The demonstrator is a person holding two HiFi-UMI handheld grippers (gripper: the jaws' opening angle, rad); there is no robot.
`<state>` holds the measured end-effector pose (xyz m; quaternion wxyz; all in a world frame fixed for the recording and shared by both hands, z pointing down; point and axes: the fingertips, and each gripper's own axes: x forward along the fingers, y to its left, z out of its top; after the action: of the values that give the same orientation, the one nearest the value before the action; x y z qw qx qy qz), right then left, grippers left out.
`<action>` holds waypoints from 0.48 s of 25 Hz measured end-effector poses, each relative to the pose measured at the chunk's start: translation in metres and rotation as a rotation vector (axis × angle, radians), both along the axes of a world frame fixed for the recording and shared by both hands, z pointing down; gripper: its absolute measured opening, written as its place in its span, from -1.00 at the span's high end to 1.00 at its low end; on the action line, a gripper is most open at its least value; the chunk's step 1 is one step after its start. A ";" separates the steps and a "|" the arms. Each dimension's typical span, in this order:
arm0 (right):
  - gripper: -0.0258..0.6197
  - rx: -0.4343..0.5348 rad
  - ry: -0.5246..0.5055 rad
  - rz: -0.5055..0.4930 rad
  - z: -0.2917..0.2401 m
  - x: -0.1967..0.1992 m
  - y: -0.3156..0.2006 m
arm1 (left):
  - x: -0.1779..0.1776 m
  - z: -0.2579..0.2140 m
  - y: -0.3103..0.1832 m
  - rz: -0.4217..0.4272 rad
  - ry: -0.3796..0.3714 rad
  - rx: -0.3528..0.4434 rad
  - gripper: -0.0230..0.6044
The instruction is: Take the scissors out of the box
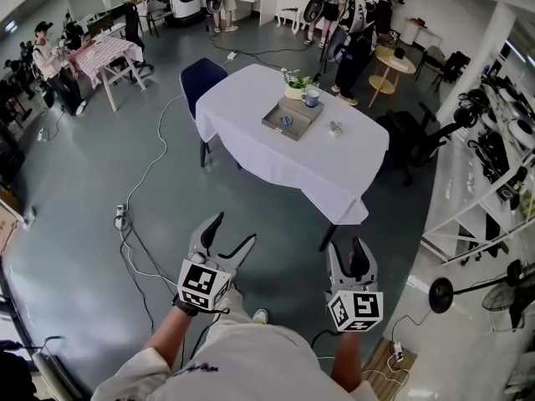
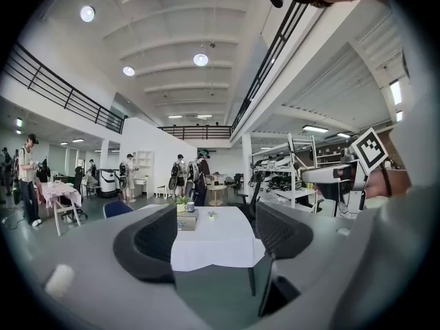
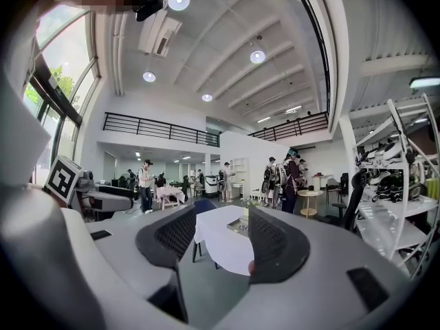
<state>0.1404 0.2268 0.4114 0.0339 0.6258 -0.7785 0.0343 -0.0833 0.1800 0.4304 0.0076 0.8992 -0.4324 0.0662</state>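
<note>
While holding left claw [image 1: 234,230] and right claw [image 1: 349,253] half-open and empty, close in on the shallow grey square box [image 1: 292,117] atop the white-clothed surface [image 1: 334,170] well ahead of both.

No words, numbers or brand names can be read in any of the views. The only sign-like marks are black-and-white square code patterns. In the head view one is shown on the left marker cube [image 1: 202,285] of the left gripper [image 1: 236,229], and another on the right marker cube [image 1: 354,310] of the right gripper [image 1: 351,246]. No letters or digits are carried by these patterns. One such pattern is also seen at the edge of each gripper view, on the other gripper's cube. A small dark print is seen on the person's pale shirt [image 1: 251,362], too small to be read.
</note>
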 end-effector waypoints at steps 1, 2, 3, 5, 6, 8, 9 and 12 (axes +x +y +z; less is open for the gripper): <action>0.20 0.001 0.001 -0.003 0.000 -0.001 -0.001 | -0.001 0.000 -0.001 0.001 0.002 -0.002 -0.20; 0.15 0.001 0.002 -0.007 0.000 -0.002 -0.001 | -0.001 0.000 -0.001 0.002 0.004 -0.005 -0.25; 0.08 0.001 0.003 -0.009 0.000 -0.002 -0.001 | -0.001 0.001 0.000 0.003 0.005 -0.007 -0.30; -0.06 0.001 -0.005 -0.010 -0.001 -0.003 -0.002 | -0.001 0.000 0.000 0.008 0.008 -0.008 -0.41; -0.17 0.004 -0.014 -0.008 -0.001 -0.003 -0.004 | -0.001 -0.001 -0.001 0.012 0.007 -0.006 -0.46; -0.56 0.015 -0.032 0.004 -0.003 0.001 -0.007 | 0.003 -0.001 -0.003 0.024 0.004 -0.006 -0.59; -0.71 0.020 -0.034 0.011 -0.003 0.003 -0.008 | 0.004 -0.001 -0.004 0.029 0.002 -0.009 -0.66; -0.91 0.027 -0.022 0.032 -0.001 0.007 -0.007 | 0.005 0.001 -0.002 0.033 0.012 -0.020 -0.81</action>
<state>0.1469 0.2201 0.4102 0.0162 0.6382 -0.7691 0.0309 -0.0786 0.1777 0.4315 0.0182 0.9065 -0.4168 0.0654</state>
